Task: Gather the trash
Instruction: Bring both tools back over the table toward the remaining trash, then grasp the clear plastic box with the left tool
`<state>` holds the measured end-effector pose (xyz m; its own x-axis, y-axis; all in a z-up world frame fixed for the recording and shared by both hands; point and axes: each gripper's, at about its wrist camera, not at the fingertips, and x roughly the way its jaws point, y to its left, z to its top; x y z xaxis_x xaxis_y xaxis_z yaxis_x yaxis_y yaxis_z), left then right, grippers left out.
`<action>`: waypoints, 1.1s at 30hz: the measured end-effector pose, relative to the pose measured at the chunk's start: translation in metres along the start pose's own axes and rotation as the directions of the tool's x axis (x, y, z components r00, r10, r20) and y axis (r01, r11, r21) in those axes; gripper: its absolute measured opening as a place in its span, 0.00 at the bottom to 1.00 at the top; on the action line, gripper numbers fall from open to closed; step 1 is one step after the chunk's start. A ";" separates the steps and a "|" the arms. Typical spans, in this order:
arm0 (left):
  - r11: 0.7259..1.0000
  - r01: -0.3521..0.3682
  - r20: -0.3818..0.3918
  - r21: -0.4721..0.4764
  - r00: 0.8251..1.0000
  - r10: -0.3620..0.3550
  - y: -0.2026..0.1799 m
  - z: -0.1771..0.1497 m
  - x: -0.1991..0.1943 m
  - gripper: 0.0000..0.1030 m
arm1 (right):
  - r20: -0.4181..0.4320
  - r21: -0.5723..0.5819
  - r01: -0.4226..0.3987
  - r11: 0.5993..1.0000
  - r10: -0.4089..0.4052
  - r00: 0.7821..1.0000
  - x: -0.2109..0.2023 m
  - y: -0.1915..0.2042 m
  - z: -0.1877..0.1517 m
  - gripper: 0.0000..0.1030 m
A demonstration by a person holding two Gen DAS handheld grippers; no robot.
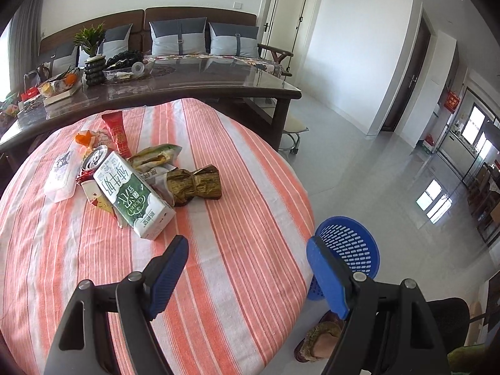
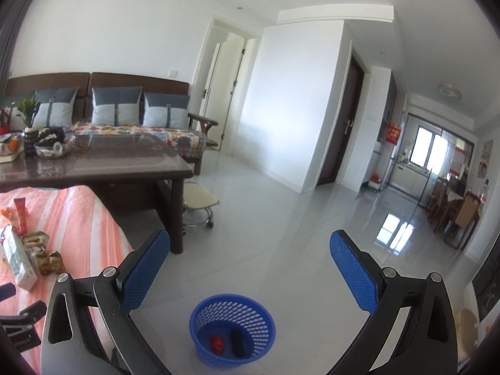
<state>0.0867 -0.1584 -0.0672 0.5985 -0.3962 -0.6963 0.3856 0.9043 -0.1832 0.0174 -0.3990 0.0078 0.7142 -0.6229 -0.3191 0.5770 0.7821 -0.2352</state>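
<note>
Blue pads on your left gripper (image 1: 248, 276) and right gripper (image 2: 250, 268) stand apart, empty. The blue basket (image 2: 232, 332) sits on the floor below the right one. Beyond the left, trash lies on the striped tablecloth (image 1: 237, 162): milk carton (image 1: 131, 193), foil wrapper (image 1: 195, 184).

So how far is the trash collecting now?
Done: two items, one red and one dark, lie in the blue basket. In hand: nothing; left tool and right tool are open. Left: milk carton, can and wrappers on the striped table.
</note>
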 end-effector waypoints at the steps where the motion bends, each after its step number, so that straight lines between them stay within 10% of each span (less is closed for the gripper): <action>1: 1.000 -0.003 0.002 -0.005 1.000 0.003 0.003 0.000 -0.001 0.77 | 0.003 -0.003 -0.006 1.000 0.006 1.000 -0.002 0.003 0.001 0.99; 8: 0.998 -0.052 -0.019 -0.030 0.998 0.051 0.041 -0.011 0.002 0.78 | 0.024 -0.023 -0.051 0.998 0.052 0.998 -0.009 0.026 0.003 0.99; 14: 0.978 -0.186 -0.089 -0.090 0.980 0.179 0.109 -0.044 0.016 0.78 | -0.010 -0.040 -0.247 0.968 0.247 0.969 -0.004 0.073 -0.022 0.99; 19: 0.953 -0.258 -0.125 -0.162 0.963 0.239 0.161 -0.061 0.017 0.78 | -0.116 -0.074 -0.455 0.888 0.445 0.888 0.011 0.136 -0.062 0.99; 26: 0.935 -0.308 -0.132 -0.174 0.949 0.288 0.187 -0.064 0.019 0.78 | -0.290 -0.066 -0.677 0.733 0.635 0.716 0.031 0.206 -0.120 0.99; 33: 0.941 -0.313 -0.128 -0.127 0.946 0.298 0.195 -0.058 0.027 0.79 | -0.367 -0.050 -0.743 0.667 0.680 0.635 0.025 0.231 -0.146 0.99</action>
<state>0.1372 0.0161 -0.1615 0.5910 -0.0854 -0.8021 0.0862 0.9954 -0.0424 0.1110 -0.2319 -0.1882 0.7007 0.1426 -0.6990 -0.1658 0.9855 0.0348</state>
